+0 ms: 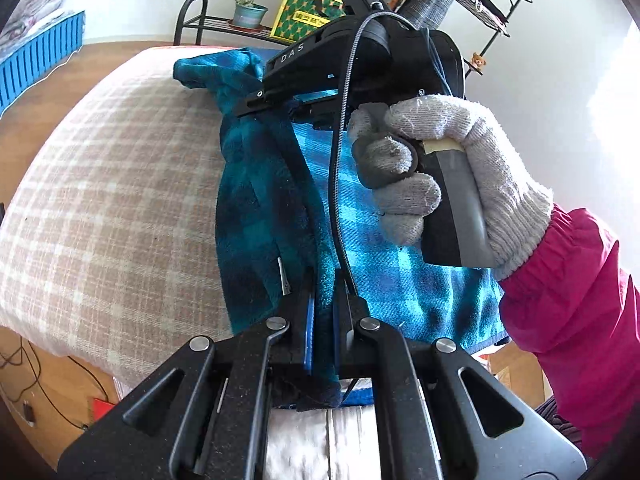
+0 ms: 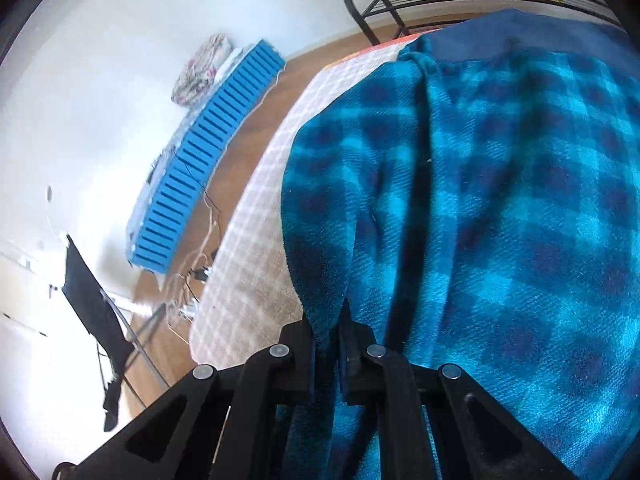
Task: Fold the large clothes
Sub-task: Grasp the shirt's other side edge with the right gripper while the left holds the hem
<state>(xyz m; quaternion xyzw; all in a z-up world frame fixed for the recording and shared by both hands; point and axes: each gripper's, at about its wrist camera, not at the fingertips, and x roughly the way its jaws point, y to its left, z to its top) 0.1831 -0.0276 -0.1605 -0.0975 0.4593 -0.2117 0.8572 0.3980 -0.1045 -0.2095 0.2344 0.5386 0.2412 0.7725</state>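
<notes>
A blue and teal plaid fleece garment (image 1: 256,208) lies on a bed with a beige checked cover (image 1: 112,184). My left gripper (image 1: 325,296) is shut on a fold of the garment near its dark trimmed edge. In the left wrist view the right gripper's black body (image 1: 360,60) reaches over the far part of the garment, held by a hand in a grey knit glove (image 1: 440,168); its fingertips are hidden there. In the right wrist view my right gripper (image 2: 326,332) is shut on a pinched fold of the plaid garment (image 2: 500,200), which fills the right half.
A black metal rack (image 1: 208,20) beyond the bed holds a potted plant (image 1: 248,12) and a yellow-green box (image 1: 304,12). A blue slatted crate (image 2: 208,152) stands by the white wall. Cables (image 2: 196,268) lie on the wooden floor. A pink sleeve (image 1: 580,300) is at right.
</notes>
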